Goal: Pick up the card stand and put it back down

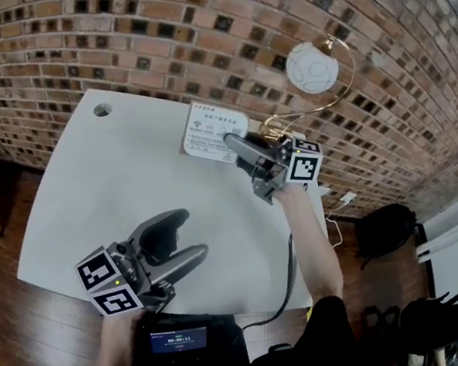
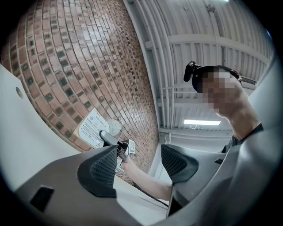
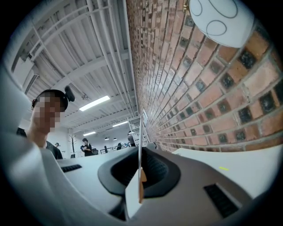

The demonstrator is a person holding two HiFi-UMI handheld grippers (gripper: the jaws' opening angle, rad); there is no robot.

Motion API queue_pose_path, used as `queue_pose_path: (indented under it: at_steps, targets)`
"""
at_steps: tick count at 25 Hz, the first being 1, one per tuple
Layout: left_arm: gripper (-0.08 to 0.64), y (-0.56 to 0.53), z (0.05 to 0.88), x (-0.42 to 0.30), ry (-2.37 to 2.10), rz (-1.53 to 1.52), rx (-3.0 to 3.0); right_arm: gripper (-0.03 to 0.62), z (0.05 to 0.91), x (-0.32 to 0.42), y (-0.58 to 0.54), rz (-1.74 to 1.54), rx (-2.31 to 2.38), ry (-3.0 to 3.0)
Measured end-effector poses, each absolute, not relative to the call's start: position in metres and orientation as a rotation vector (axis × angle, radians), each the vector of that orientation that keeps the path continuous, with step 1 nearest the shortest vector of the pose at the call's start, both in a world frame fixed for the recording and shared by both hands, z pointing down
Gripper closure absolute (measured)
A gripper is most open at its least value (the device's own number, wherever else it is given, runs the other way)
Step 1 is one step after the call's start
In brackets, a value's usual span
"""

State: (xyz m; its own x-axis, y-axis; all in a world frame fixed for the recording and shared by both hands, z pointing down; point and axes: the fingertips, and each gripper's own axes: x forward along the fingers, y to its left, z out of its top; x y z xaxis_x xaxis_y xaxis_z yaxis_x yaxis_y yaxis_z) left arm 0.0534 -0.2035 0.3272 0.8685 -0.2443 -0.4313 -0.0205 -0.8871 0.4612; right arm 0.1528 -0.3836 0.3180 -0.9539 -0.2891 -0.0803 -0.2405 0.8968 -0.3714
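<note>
Right gripper view — right hand-held gripper (image 3: pixel 140 167) pinches card stand (image 3: pixel 132 198) edge-on, perhaps lifted.

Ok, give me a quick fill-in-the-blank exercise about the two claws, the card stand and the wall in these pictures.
1. The right claw is shut on a white printed ____.
2. The left claw has its jaws ____, with nothing between them.
3. The wall behind the pale grey table is built of ____.
Missing words: card stand; open; brick.
</note>
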Motion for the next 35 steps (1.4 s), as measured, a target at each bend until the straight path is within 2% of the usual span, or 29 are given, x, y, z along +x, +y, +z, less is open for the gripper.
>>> queue_pose_path:
  at_steps: [35]
  targets:
    - [0.255, -0.243, 0.346, 0.049, -0.28, -0.658, 2.562, 0.563, 0.371, 0.192, -0.545, -0.519, -0.598, 2.938]
